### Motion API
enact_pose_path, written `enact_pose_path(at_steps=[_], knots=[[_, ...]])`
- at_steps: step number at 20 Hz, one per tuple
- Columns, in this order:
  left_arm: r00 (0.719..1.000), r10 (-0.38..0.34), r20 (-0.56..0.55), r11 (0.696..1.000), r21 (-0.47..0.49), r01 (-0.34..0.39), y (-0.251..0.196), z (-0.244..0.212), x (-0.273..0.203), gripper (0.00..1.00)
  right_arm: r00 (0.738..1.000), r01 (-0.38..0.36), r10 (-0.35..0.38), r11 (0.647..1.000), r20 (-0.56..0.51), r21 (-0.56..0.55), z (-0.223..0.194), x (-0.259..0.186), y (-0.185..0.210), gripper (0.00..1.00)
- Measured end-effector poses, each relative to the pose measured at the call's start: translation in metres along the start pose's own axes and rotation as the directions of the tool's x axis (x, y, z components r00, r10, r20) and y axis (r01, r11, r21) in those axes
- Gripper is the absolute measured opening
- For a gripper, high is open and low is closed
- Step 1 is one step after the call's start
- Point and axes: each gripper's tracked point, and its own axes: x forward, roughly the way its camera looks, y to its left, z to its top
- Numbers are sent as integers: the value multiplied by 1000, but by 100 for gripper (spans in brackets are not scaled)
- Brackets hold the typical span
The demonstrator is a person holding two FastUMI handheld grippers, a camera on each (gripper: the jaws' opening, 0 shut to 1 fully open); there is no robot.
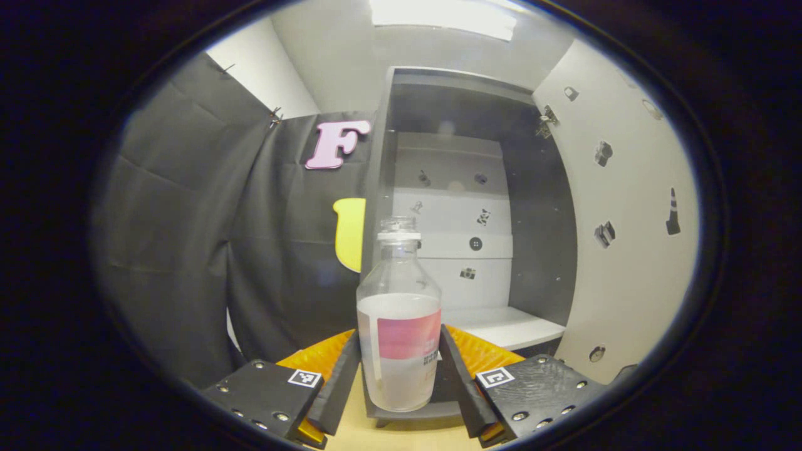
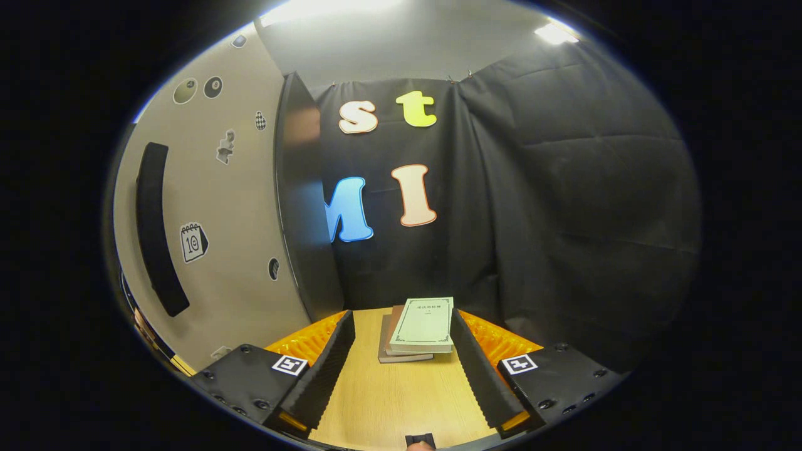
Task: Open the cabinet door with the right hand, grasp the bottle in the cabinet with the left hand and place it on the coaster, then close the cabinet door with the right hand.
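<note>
My left hand-held gripper (image 1: 399,382) is closed on the bottle (image 1: 399,326), both fingers pressing its sides, holding it upright in front of the open cabinet (image 1: 539,250). The cabinet door (image 1: 626,219) stands swung wide to the side. My right hand-held gripper (image 2: 401,376) is spread wide and holds nothing, above the table (image 2: 395,401) near a stack of books (image 2: 416,329).

1. My right gripper view: a light wood table (image 2: 388,394) carries a small stack of books (image 2: 416,329), a pale green one on top, near the black cloth wall.
2. My left gripper view: the cabinet (image 1: 451,188) stands on the same wood top, door swung wide.
3. Inside, I see a white shelf (image 1: 507,326) with nothing visible on its exposed part.
</note>
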Motion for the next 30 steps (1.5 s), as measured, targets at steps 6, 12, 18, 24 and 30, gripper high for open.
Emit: enact_pose_path(at_steps=[6,12,18,24,30], knots=[[998,58,-10,998,-37,-59,38,-37,-55,73,999,-32,32,999,4,2,0,3,0,96],[987,136,-83,988,-58,-141,76,-103,-103,75,999,-50,50,998,0,-46,-1,0,3,96],[976,181,-123,979,-71,-190,98,-164,-132,73,999,-49,48,998,-15,-51,-7,-3,3,96],[958,177,-224,977,-74,-198,94,-246,-146,75,997,-56,53,997,-53,-54,-18,-4,7,96],[935,179,-305,980,-29,-197,82,-296,-145,75,997,-44,39,996,-68,-77,-21,-3,3,97]])
